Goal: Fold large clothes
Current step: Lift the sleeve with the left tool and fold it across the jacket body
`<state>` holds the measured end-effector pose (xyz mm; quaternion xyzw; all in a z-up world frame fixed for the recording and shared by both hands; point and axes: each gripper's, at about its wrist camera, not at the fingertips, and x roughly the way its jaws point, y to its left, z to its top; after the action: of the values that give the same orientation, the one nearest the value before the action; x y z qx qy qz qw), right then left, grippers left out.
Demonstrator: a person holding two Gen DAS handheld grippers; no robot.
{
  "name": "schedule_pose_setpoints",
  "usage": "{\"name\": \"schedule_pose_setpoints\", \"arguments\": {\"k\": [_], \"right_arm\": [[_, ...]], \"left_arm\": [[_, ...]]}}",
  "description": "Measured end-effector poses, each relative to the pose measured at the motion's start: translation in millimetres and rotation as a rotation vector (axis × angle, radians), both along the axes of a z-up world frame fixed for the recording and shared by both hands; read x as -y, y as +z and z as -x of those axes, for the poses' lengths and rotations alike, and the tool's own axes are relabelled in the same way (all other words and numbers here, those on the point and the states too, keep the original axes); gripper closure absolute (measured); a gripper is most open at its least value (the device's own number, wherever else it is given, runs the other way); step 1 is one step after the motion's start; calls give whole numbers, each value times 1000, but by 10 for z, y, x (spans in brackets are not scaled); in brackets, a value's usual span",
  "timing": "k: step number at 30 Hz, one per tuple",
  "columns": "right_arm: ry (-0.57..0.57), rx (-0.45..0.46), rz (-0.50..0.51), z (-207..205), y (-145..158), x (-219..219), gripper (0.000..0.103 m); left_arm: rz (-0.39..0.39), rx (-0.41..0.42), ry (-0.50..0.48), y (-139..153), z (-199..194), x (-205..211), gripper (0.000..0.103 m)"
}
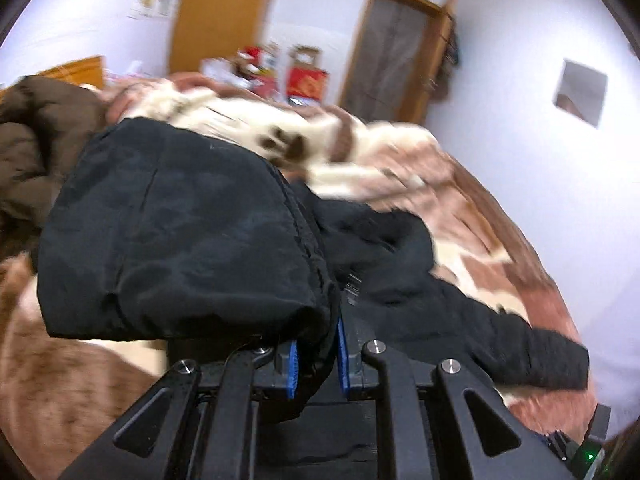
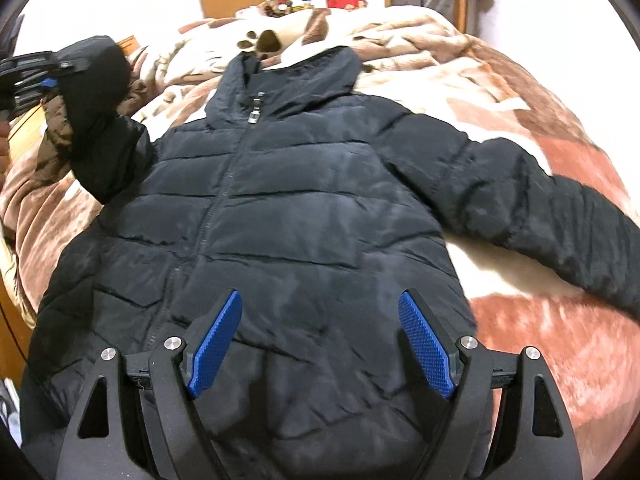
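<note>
Clearly soft, puffy and slippery, the black jacket (image 2: pixel 288 208) lies zipped face-up on the bed (image 2: pixel 540 320), its left sleeve cuff (image 1: pixel 180 240) pinched and lifted by the left gripper (image 1: pixel 316 360), while the right gripper (image 2: pixel 320 344) hovers spread over the hem, where seams offer firmer holds.

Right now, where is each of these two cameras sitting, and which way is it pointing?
Left wrist: rides on the left gripper, looking along its blue pads, which pinch a sleeve of the black puffer jacket lifted off the bed; only the gripper's own frame shows.
Right wrist: rides on the right gripper, open above the jacket's hem, looking up the zipped front toward the hood; the left gripper shows at far left, holding the raised sleeve.
Shared: the jacket, the brown-and-cream blanket and the wooden door.
</note>
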<state>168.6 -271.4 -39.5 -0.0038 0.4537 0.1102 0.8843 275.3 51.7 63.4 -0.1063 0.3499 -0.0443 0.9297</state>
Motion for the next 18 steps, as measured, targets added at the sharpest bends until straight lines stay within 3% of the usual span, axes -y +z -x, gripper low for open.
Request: {"name": "schedule_pose_setpoints", "arguments": {"k": [3, 6, 8, 10, 14, 18], "right_arm": [[-27, -16, -9, -8, -71, 151, 22], [-50, -33, -16, -22, -153, 273, 22], [-62, -42, -17, -13, -201, 330, 22], [-69, -47, -15, 1, -240, 375, 22], [-88, -46, -24, -1, -240, 454, 22], [-98, 2, -31, 14, -99, 451, 22]], "left_arm": [[-12, -59, -80, -314, -136, 469, 87], [-8, -137, -147, -674, -323, 834, 78], [19, -179, -181, -859, -370, 973, 51], [55, -195, -204, -966, -372, 1079, 37], [134, -204, -257, -932, -265, 1219, 30], [187, -133, -336, -630, -48, 1290, 19]]}}
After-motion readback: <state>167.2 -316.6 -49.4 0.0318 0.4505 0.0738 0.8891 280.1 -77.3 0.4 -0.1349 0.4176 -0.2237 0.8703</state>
